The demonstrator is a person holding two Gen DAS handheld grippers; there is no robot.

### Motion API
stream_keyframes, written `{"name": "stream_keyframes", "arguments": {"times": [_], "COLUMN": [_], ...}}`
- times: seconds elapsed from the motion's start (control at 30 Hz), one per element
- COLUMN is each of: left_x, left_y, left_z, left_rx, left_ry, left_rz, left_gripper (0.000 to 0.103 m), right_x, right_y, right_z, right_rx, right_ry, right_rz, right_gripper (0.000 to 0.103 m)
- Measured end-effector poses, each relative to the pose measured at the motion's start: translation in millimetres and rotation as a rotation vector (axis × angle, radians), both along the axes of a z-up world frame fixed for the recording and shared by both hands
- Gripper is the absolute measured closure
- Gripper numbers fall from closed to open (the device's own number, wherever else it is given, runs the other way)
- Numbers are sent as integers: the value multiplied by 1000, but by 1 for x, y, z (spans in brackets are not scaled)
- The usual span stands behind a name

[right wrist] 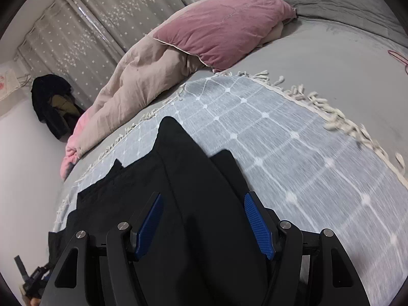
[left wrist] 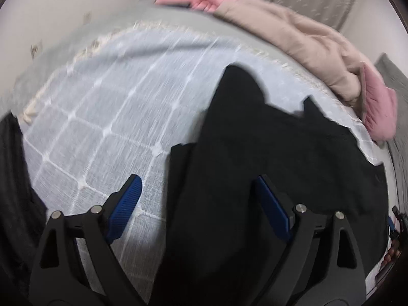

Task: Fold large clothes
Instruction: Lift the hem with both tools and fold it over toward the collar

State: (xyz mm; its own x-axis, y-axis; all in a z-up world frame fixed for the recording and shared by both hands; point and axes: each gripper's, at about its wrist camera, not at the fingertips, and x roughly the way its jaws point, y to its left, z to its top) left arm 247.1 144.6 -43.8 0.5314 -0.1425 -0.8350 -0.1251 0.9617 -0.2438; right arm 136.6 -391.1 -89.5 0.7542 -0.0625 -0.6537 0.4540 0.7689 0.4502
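Observation:
A large black garment [left wrist: 267, 148] lies on a light blue checked cloth [left wrist: 114, 102] spread over a bed. In the left wrist view my left gripper [left wrist: 199, 186] is open, its blue pads [left wrist: 126, 204] apart, with the garment's left edge running between them. In the right wrist view the same black garment [right wrist: 183, 178] lies folded lengthwise, a long strip pointing away. My right gripper [right wrist: 202, 201] is open above it, straddling the strip. Neither gripper holds cloth.
A beige duvet [right wrist: 132, 89] and a pink pillow [right wrist: 224, 25] lie at the far side of the grey bed sheet [right wrist: 331, 58]. The checked cloth has a fringed edge [right wrist: 339, 117]. Dark clothes [right wrist: 53, 104] hang by the starred curtain [right wrist: 102, 25].

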Motion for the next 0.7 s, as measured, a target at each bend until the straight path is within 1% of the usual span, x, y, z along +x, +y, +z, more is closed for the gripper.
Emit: {"name": "stream_keyframes", "arguments": {"times": [0.03, 0.07, 0.13, 0.17, 0.2, 0.23, 0.27, 0.3, 0.33, 0.37, 0.4, 0.43, 0.47, 0.5, 0.53, 0.57, 0.6, 0.63, 0.7], "left_x": [4, 10, 23, 28, 35, 40, 47, 52, 54, 54, 53, 50, 48, 49, 51, 57, 64, 76, 94], "left_y": [1, 1, -5, -9, -13, -15, -18, -20, -25, -29, -31, -27, -21, -17, -12, -10, -12, -18, -33], "left_z": [-2, -2, 3, 5, 7, 7, 7, 7, 10, 18, 26, 43, 56, 64, 71, 76, 76, 70, 48], "left_rx": [-26, -51, -46, -39, -41, -57, -96, -113, -114, -91, -88, -132, -181, -217, -256, -264, -249, -209, -94], "left_ry": [-1, -4, -26, -41, -52, -58, -62, -60, -66, -93, -126, -204, -264, -300, -337, -365, -373, -362, -313], "left_rz": [-7, -15, -55, -74, -93, -104, -117, -123, -128, -128, -122, -110, -91, -81, -70, -57, -52, -49, -48], "left_gripper": [21, 23, 32, 35, 43, 58, 69, 97, 96, 97, 97, 97, 97, 97, 97, 97, 96, 96, 95], "right_x": [8, 19, 43, 53, 64, 76, 87, 95, 104, 110, 115, 115, 113, 110, 109, 110, 113, 119, 140], "right_y": [-3, -6, -12, -15, -16, -16, -16, -15, -13, -11, -11, -11, -14, -21, -27, -32, -33, -33, -25], "right_z": [-4, -9, -18, -22, -24, -25, -25, -25, -24, -23, -18, -12, -4, 6, 11, 18, 22, 23, 16], "right_rx": [-1, 1, 27, 41, 50, 55, 54, 48, 43, 46, 44, 31, 29, 49, 60, 58, 29, 1, -67], "right_ry": [11, 29, 56, 61, 63, 63, 58, 45, 33, 29, 19, -8, -56, -117, -147, -178, -179, -164, -91], "right_rz": [0, 7, 39, 54, 68, 89, 108, 128, 159, 196, 216, 214, 209, 191, 179, 168, 158, 155, 149], "right_gripper": [36, 36, 36, 36, 36, 36, 37, 41, 69, 91, 97, 98, 98, 98, 98, 98, 98, 98, 97]}}
